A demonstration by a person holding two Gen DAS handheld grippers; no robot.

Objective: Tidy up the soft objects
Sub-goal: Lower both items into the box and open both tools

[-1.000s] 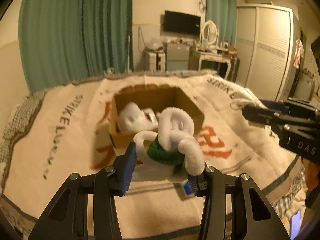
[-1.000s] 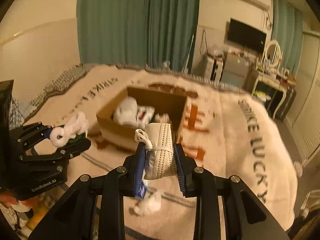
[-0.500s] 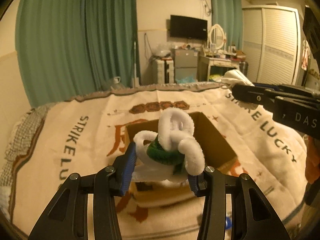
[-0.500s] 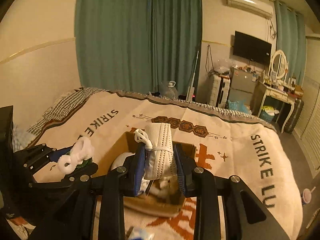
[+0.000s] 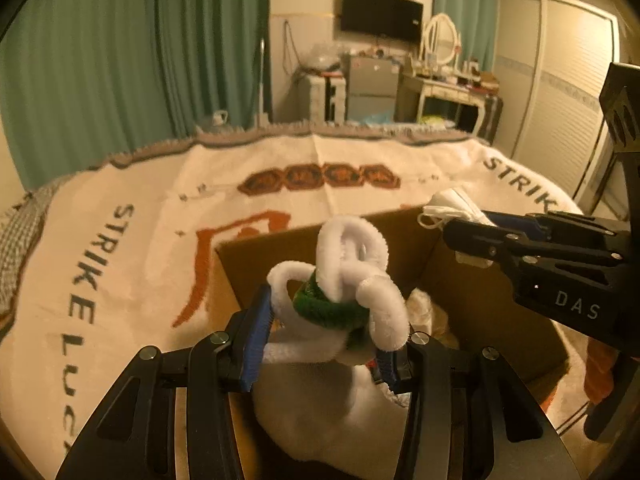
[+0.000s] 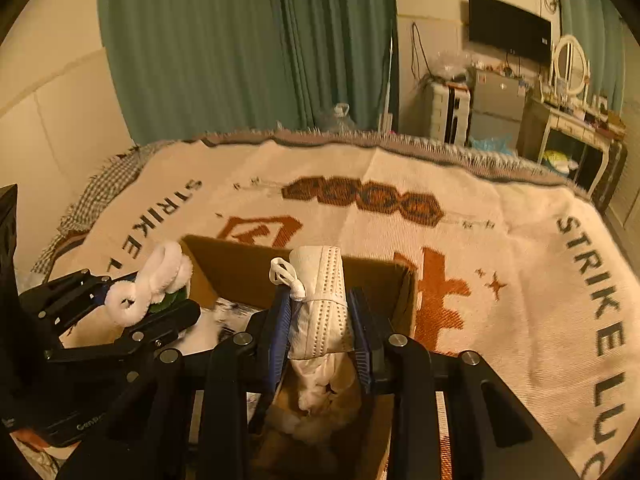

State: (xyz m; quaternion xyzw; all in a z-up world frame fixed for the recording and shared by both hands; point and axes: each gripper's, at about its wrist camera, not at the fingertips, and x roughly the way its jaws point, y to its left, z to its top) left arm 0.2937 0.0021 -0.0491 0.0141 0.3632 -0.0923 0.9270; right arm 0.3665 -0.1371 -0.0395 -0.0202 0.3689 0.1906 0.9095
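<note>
step: carrying to cardboard box (image 6: 240, 268) mid-bed | left gripper (image 5: 320, 344) clamps white-and-green chenille toy (image 5: 344, 280) over box | right gripper (image 6: 320, 336) clamps folded face mask (image 6: 320, 300) over box | next: lower, release both inside

Change over the last second: you have carried both loads forward from short of the cardboard box (image 5: 472, 280) to above its opening. Your left gripper (image 5: 324, 344), with the fuzzy white-and-green toy (image 5: 348, 280), now hangs over the left half; your right gripper (image 6: 320, 336), with the folded face mask (image 6: 320, 300), over the right.
</note>
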